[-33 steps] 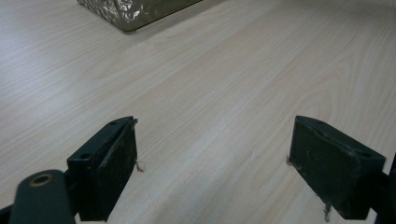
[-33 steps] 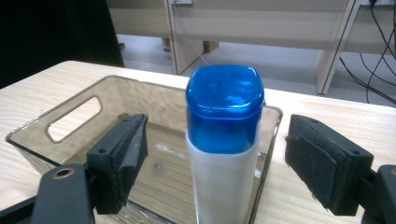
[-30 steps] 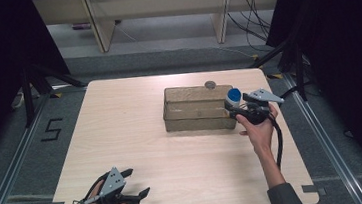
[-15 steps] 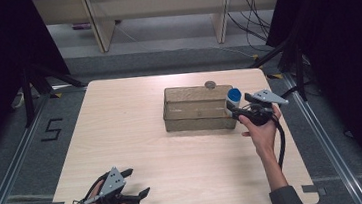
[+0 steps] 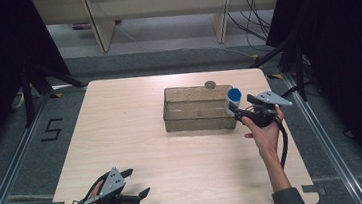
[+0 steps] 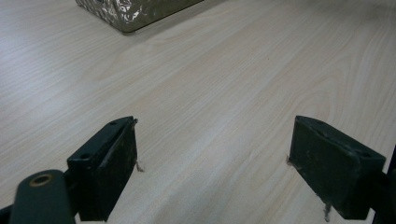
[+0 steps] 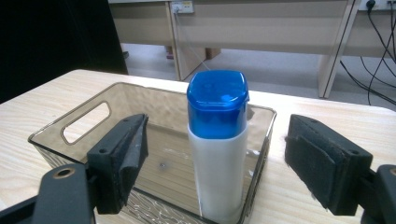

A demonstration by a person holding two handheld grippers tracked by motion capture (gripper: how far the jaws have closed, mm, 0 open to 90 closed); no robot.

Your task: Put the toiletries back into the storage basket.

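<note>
High view: pale wooden worktop (image 5: 137, 136); smoky clear bin (image 5: 197, 108) right of centre, a small round grey object (image 5: 210, 84) just behind its far wall. White bottle with blue cap (image 5: 232, 99) upright at the bin's right end. My right tool (image 5: 237, 110) sits at that end, level with the bottle. My left tool (image 5: 137, 184) rests near the front-left edge, well apart from everything.

Left gripper view: left tool (image 6: 212, 163) released, jaws wide, bare worktop between them; a bin corner (image 6: 135, 11) far off.

Right gripper view: right tool (image 7: 217, 158) released, jaws spread either side of the bottle (image 7: 218, 149) with a gap on each flank. The bottle stands inside the bin (image 7: 70, 133), against its near wall (I judge this a release or a pre-grasp, cannot say which).

To do it well: I would keep the jaws clear of the bin wall and square on the white body, below the cap.

Against one second ago: bottle, bin and left tool unchanged; the right hand has shifted only slightly.
</note>
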